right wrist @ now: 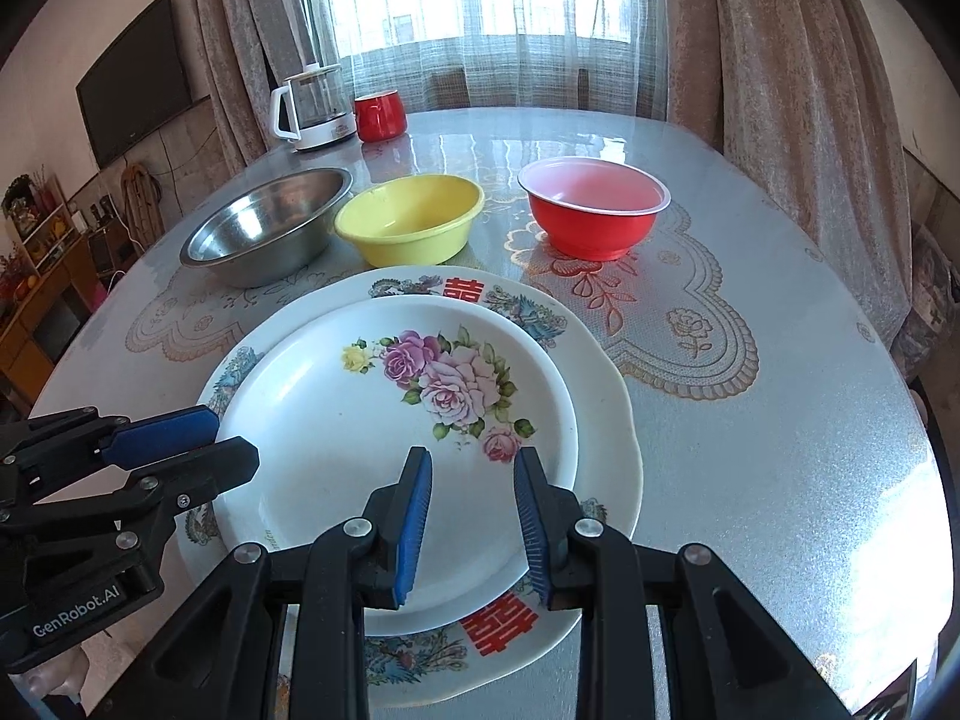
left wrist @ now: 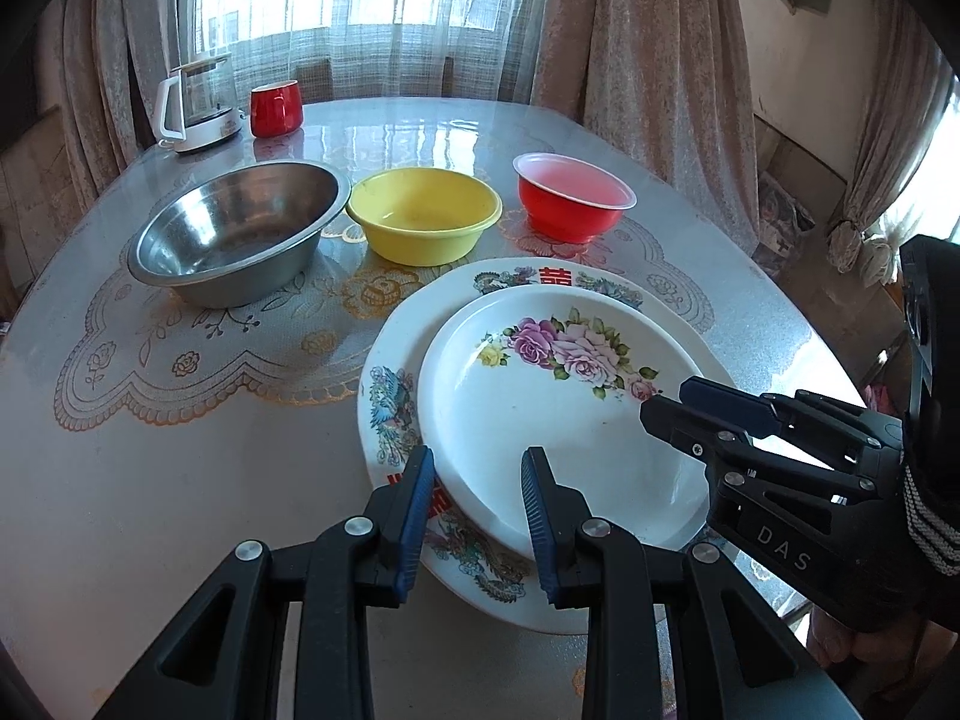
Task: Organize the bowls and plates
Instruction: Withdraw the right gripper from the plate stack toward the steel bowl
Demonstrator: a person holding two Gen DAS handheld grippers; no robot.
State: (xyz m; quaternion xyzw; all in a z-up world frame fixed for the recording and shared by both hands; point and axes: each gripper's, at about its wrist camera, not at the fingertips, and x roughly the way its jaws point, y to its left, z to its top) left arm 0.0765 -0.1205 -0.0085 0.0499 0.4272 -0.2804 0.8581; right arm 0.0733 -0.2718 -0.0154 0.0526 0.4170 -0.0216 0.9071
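Note:
A white plate with pink roses lies on a larger white plate with red characters and birds at the table's near side. Behind them stand a steel bowl, a yellow bowl and a red bowl with a white rim. My left gripper hovers open over the rose plate's left rim. My right gripper is open over its near right part. Nothing is between either pair of fingers.
A glass kettle with a white handle and a red mug stand at the far left of the glass-topped table. Curtains and a window lie behind. A shelf and a wall television are to the left.

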